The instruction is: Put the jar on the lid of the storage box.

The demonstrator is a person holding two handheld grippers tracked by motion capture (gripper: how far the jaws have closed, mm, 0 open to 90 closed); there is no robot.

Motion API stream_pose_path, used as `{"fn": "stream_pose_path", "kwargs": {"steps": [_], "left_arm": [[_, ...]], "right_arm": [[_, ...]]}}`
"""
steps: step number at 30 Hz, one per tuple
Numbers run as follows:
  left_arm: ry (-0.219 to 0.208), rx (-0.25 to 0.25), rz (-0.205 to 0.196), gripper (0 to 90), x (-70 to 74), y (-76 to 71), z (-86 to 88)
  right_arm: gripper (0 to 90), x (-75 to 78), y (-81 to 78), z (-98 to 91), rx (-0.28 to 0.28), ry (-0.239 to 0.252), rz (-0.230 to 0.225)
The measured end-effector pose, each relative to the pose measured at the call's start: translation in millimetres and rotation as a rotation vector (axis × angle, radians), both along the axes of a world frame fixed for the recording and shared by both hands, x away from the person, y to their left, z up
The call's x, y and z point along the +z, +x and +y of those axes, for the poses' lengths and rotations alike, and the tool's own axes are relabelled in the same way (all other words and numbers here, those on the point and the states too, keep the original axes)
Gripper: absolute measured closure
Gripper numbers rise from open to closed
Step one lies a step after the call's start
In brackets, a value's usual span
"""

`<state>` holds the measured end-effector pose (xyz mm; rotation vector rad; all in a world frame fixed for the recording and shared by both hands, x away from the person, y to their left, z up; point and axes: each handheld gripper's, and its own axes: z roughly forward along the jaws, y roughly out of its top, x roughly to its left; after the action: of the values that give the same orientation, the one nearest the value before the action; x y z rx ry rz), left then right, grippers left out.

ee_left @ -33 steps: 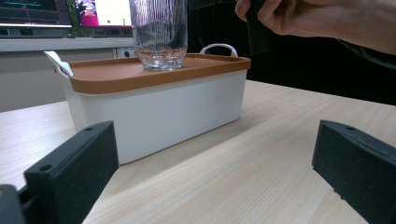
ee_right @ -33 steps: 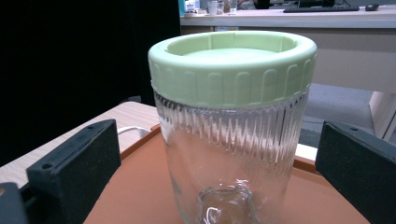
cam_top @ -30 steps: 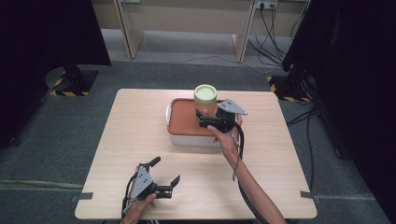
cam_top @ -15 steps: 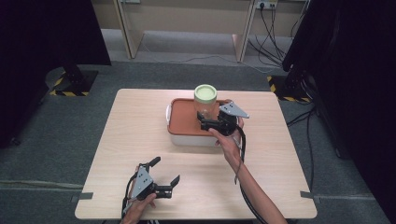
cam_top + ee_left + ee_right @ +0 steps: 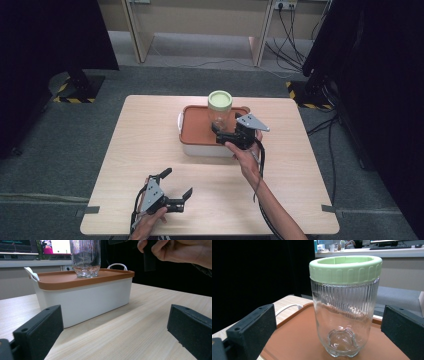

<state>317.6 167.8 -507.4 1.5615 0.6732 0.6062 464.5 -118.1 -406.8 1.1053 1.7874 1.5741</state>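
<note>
A ribbed clear glass jar with a pale green screw lid stands upright on the orange lid of a white box. It looks empty. My right gripper is level with the jar on its near side and open, with the jaws wide apart. In the right gripper view the jar stands a little ahead, centred between the jaws of the right gripper, touching neither. My left gripper rests open near the table's front left. It faces the box, and nothing is between the jaws of the left gripper.
The white box has loop handles at its ends and sits mid-table, toward the back. The light wooden table has bare room to the left and front. The person's right hand is above the box's right end. Dark stands and cables surround the table.
The right gripper has shifted slightly back toward the person at the jar. The jar, the box and the left gripper have stayed where they were.
</note>
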Motion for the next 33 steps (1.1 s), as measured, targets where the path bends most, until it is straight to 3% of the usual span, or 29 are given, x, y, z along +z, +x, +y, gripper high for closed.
{"fn": "stream_pose_path", "kwargs": {"steps": [33], "left_arm": [[0.001,0.001,-0.001,0.0,0.0,-0.2,-0.2]], "right_arm": [[0.5,-11.5,-23.7,-4.6,0.018,0.001,-0.036]]}}
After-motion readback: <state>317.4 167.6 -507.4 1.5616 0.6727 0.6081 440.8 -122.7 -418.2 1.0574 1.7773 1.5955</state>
